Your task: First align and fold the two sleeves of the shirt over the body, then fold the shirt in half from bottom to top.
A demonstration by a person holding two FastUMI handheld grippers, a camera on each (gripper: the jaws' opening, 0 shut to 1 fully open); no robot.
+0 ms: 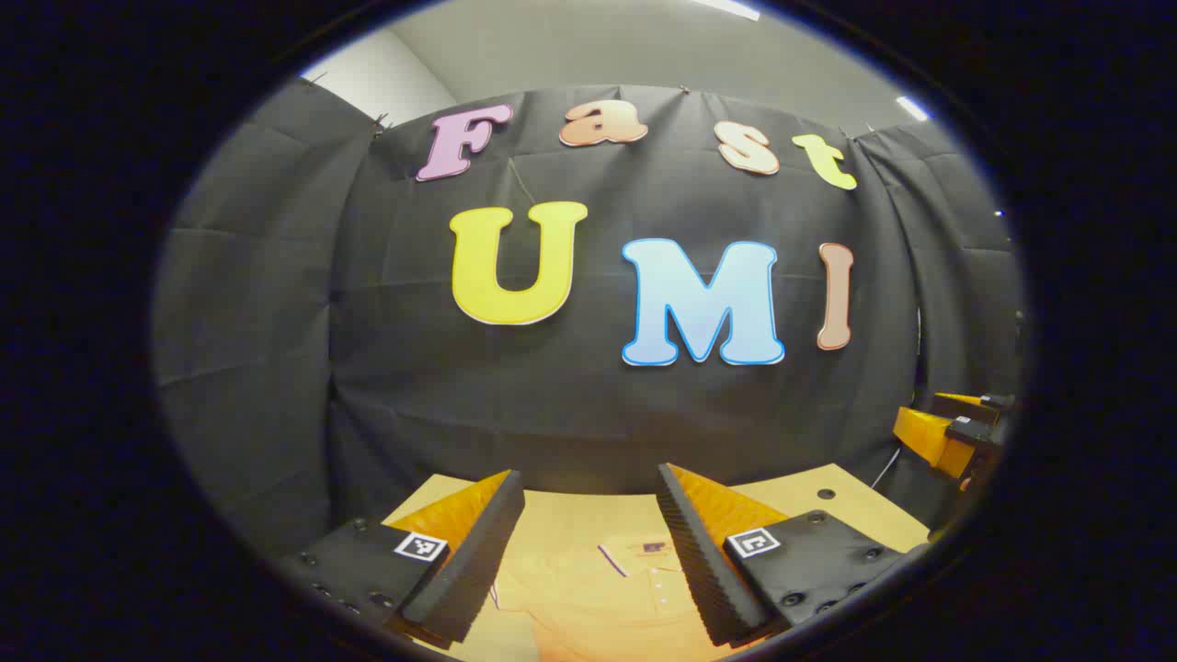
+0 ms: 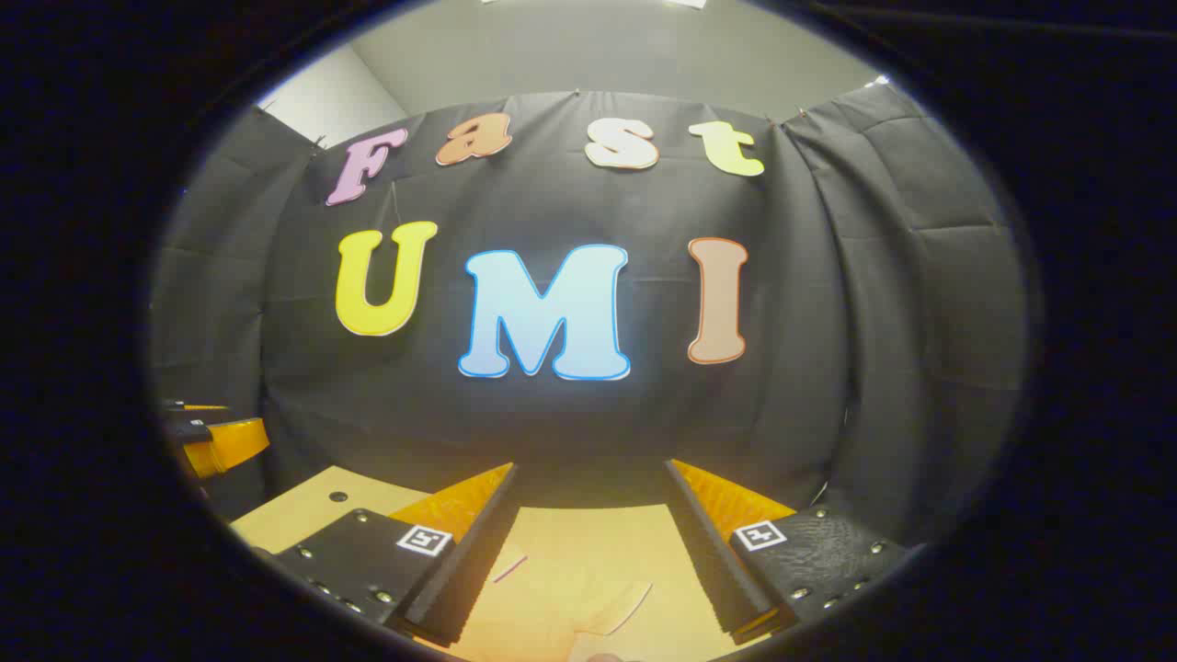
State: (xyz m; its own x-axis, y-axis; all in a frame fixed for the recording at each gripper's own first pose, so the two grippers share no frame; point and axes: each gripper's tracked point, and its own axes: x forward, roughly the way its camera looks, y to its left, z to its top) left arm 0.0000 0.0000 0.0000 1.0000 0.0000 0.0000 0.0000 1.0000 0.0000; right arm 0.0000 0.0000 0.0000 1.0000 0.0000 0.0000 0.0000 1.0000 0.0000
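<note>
Left claw (image 1: 588,542): Open, 2 fingers spread wide, nothing between them. We hold it raised above the table and aimed at the booth wall.
Right claw (image 2: 588,542): Open as well, fingers well apart and empty. It shows again at the right edge of the left gripper view (image 1: 952,432), roughly level with the left claw.
Task item: A pale orange short-sleeved polo shirt (image 1: 616,598), soft cloth, lies flat on the light wooden table (image 1: 864,510).
Shirt position: Below and ahead of both claws, touching neither. In the left gripper view its collar and button placket sit between the fingers. In the right gripper view, we see a sleeve edge and a patch of body cloth (image 2: 552,607).
Shirt direction: We judge that the collar points toward the far wall, so the long axis runs from us to the wall, roughly in line with each claw's fingers. The hem is out of sight.
Key relation: The left claw hangs over the collar line. The right claw hangs over the side with the visible sleeve, so we judge it the nearer for that sleeve.
Step in hand: Neither sleeve appears folded yet. The coming move requires a descent toward the cloth.
</note>
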